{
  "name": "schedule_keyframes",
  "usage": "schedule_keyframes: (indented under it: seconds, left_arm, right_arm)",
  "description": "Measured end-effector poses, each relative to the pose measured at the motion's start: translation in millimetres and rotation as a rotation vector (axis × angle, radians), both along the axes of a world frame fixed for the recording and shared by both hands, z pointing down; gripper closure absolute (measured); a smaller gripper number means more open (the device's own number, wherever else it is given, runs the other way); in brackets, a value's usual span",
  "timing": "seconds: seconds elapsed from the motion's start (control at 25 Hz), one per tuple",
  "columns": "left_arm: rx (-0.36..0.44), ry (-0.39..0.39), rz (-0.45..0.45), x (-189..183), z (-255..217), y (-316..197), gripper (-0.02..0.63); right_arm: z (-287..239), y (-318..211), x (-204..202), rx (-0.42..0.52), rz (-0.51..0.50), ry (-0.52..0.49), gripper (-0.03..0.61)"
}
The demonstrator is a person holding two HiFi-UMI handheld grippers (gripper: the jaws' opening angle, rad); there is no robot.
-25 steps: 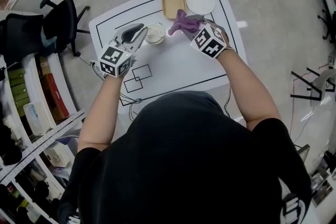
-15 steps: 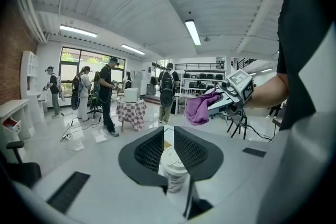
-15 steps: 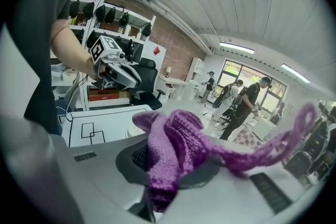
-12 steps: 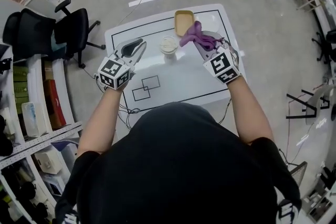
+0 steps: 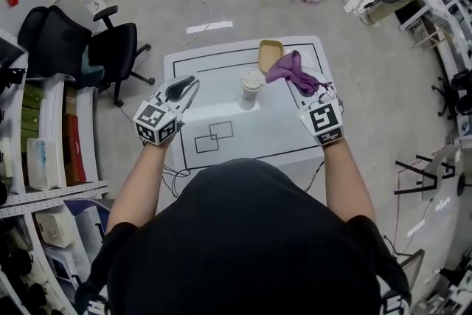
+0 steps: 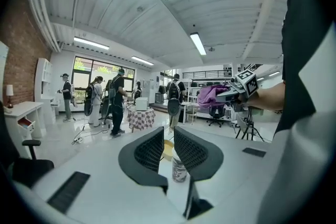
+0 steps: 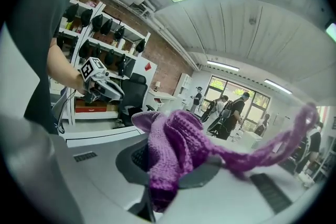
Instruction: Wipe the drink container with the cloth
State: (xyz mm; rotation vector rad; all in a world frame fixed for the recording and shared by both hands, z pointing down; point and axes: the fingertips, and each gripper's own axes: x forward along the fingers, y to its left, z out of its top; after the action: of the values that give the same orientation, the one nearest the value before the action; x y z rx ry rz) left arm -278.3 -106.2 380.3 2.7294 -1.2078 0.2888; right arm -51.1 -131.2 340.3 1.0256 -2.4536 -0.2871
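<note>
Wiping is not yet started: purple knitted cloth [image 5: 289, 68] is clamped in right tongs [image 5: 308, 85]; left tongs [image 5: 192, 82] are nearly closed, empty; lidded paper cup [image 5: 251, 85] between them is untouched.

The cloth [image 7: 176, 149] is a coarse purple knit, soft and matt, with a loose yarn strand. The pads [image 6: 149, 150] of the left hand-held gripper [image 6: 168, 132] are dark and matt, finely ribbed like rubber or plastic. The tabletop [image 5: 221, 96] is white, smooth and glossy. The cup [image 6: 179, 169] looks like printed paper under a smooth pale lid. The tray [image 5: 270, 54] is smooth and tan, apparently plastic.
</note>
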Motion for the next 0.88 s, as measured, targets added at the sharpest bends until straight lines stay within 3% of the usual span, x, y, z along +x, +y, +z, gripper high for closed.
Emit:
schedule_keyframes:
  seconds: [0.32,0.56,0.88]
  left_arm:
    - [0.018,0.023,-0.06,-47.6,-10.6,34.6,0.549]
    - [0.047,0.007,-0.067,-61.4,-19.8,52.5,0.549]
    - [0.043,-0.009,-0.046,-76.2,-18.1,72.5,0.549]
  right_arm:
    - [-14.4,21.0,-10.7,-0.01,0.059,-0.099,0.505]
    - [-12.4,26.9,-9.1,-0.067,0.114,-0.208,0.505]
    - [-11.8,43.6,-13.9,-0.087,0.15,-0.253,0.505]
